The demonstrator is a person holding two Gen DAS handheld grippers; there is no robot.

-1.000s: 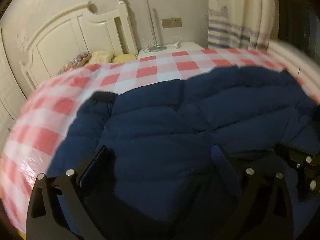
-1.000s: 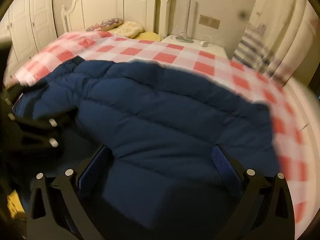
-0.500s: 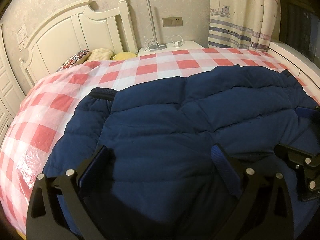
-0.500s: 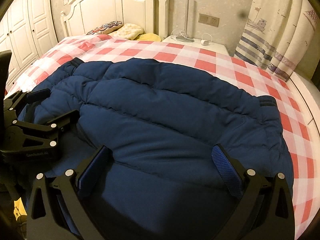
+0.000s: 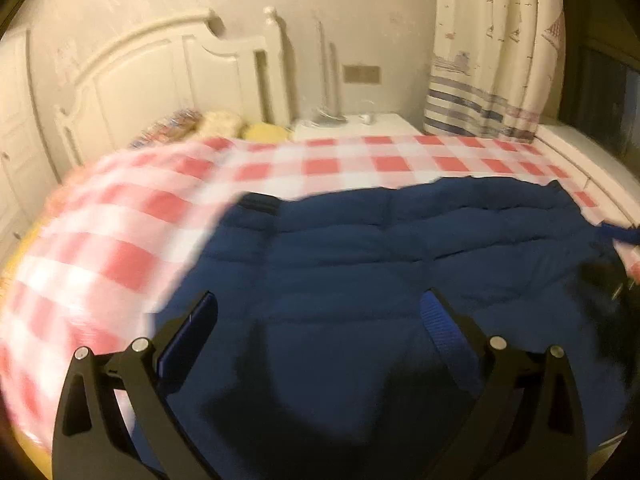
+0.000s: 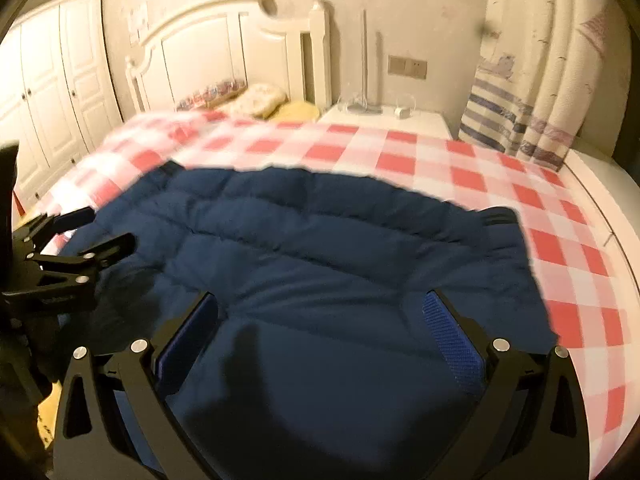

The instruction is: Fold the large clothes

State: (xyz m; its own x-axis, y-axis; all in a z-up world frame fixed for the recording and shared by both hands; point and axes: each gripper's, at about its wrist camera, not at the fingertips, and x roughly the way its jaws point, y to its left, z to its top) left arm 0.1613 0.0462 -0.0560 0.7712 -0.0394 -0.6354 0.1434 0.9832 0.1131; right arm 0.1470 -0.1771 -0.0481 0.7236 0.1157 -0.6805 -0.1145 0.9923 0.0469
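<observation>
jacket (image 6: 320, 248): long axis crosswise on bed (image 6: 460, 160) | both jaws spread, empty, over near hem | left gripper (image 5: 316, 312), right gripper (image 6: 320, 312) equally near

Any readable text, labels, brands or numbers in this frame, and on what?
None can be read.
Left gripper: pale lettering on its body, too small and blurred.
Headboard wall: a paper, blurred.
Curtain: boat pictures, no words.
Navy jacket: no label shows.
</observation>
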